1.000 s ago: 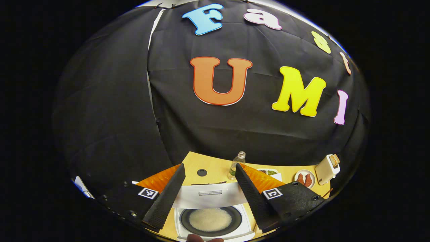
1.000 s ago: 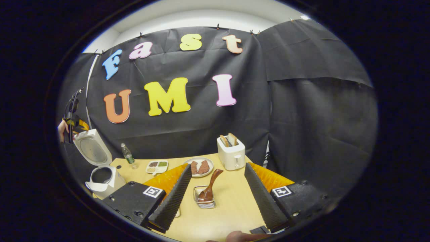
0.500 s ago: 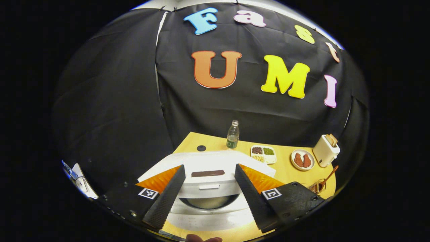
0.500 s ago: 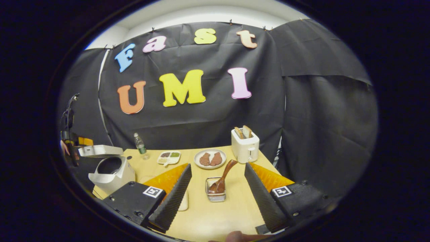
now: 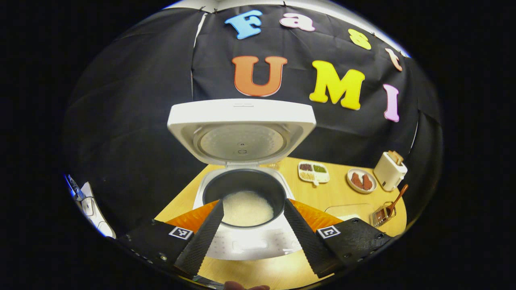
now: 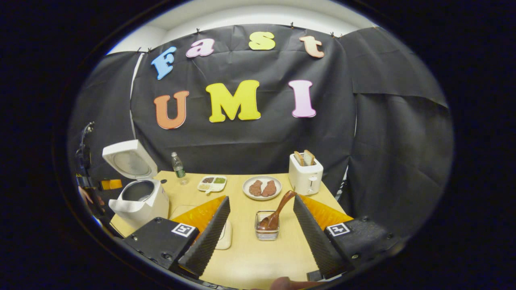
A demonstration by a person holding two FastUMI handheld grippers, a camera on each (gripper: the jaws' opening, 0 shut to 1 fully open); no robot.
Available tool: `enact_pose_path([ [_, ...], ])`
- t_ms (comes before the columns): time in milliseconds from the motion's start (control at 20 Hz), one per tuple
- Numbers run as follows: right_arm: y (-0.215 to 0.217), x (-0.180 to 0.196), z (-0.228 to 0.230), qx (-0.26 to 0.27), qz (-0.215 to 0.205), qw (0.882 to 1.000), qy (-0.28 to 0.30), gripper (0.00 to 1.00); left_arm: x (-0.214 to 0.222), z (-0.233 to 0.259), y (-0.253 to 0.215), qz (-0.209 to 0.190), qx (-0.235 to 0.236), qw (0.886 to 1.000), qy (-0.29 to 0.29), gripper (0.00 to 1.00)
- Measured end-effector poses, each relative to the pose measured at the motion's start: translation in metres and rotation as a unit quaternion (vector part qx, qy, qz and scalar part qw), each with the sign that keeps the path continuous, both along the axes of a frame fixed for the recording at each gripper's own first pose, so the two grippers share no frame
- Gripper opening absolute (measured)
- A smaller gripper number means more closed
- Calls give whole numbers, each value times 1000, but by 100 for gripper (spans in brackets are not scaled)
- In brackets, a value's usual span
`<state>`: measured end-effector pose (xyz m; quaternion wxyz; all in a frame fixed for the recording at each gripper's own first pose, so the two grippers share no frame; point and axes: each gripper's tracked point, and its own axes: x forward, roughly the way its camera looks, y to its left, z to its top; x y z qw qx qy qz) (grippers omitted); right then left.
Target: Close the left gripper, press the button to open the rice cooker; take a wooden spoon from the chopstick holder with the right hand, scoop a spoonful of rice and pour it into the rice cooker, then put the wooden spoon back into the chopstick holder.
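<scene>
In the left gripper view, the left gripper hangs with its jaws wide apart and empty, and straight ahead between them stands the white rice cooker, its lid swung fully upright and white rice lying in the dark inner pot. Judging by the raised lid, the opening step looks finished. Moving right, in the right gripper view the right gripper also has its jaws spread apart, holding nothing. Just ahead of them, roughly centred in the gap, sits the wire chopstick holder on the wooden table, with the wooden spoon inside it, its handle leaning up toward the right-hand jaw. A pale shallow dish lies beside the left-hand jaw; what it contains cannot be told. The step in hand appears to be fetching the spoon: the next move calls for advancing so the handle stands between the jaws, then clamping on it.
</scene>
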<state>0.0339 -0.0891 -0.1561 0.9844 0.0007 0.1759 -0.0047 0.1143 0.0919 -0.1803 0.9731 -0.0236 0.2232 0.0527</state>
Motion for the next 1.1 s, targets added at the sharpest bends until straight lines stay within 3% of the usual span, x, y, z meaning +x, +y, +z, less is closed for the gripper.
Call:
enact_pose_path([
  [350, 8, 14, 4, 23, -2, 1000, -7, 100, 94, 154, 17, 8, 40, 984, -174, 94],
  [400, 6, 15, 6, 20, -4, 1000, -10, 100, 109, 163, 19, 11, 34, 982, -184, 85],
  [450, 1, 16, 9, 17, -9, 1000, -13, 100, 124, 167, 24, 17, 33, 981, -188, 93],
  [600, -19, 12, 12, 7, -32, 999, -10, 100, 165, 164, 41, 30, 43, 980, -191, 94],
  [850, -58, 3, 10, 10, -88, 996, 4, 100, 220, 136, 58, 36, 49, 987, -149, 94],
  [1100, -65, 1, 12, 14, -113, 993, 5, 100, 244, 106, 68, 37, 23, 995, -90, 93],
])
